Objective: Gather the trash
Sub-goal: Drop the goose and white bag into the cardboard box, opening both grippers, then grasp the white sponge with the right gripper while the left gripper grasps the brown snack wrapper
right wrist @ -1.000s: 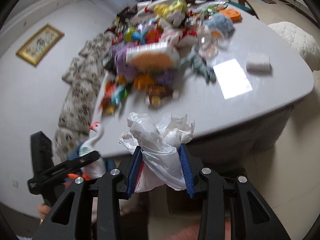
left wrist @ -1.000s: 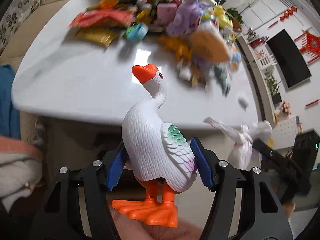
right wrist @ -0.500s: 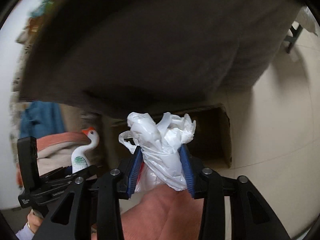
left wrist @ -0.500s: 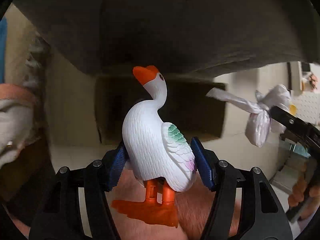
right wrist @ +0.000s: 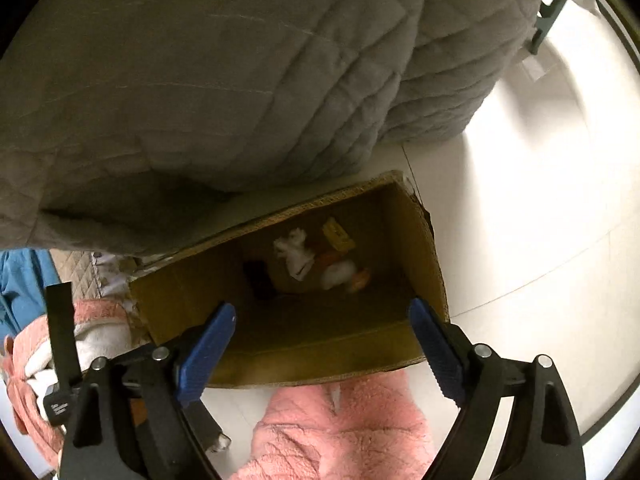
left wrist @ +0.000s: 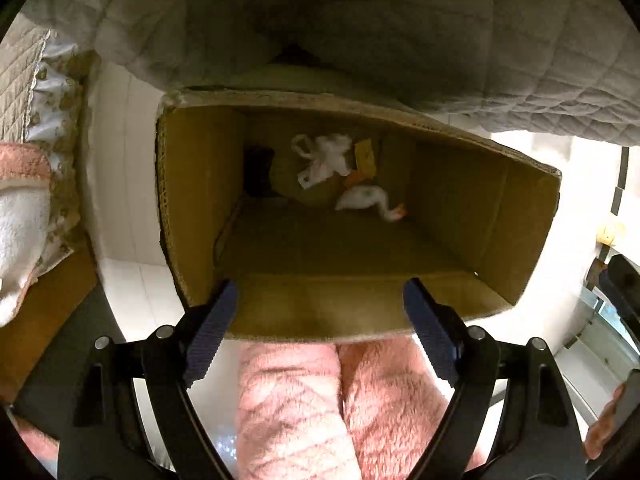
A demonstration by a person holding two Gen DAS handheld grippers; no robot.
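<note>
We hold left gripper [left wrist: 318, 318] and right gripper [right wrist: 322, 340] wide open, empty, over cardboard box [left wrist: 192, 200]; goose toy [left wrist: 368, 200] and plastic bag [left wrist: 322, 158] lie ahead of our fingers inside.

One cardboard box [left wrist: 192, 200]; one toy goose [left wrist: 366, 199]; one plastic bag [left wrist: 324, 158]

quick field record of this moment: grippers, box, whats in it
left gripper: open, holding nothing, above the box's near edge
right gripper: open, holding nothing, above the box's near edge
cardboard box: open top, on the pale floor beside a quilted grey cover
toy goose: lying on its side on the box bottom
white plastic bag: crumpled, at the far end of the box
yellow item: beside the bag, too small to identify
</note>
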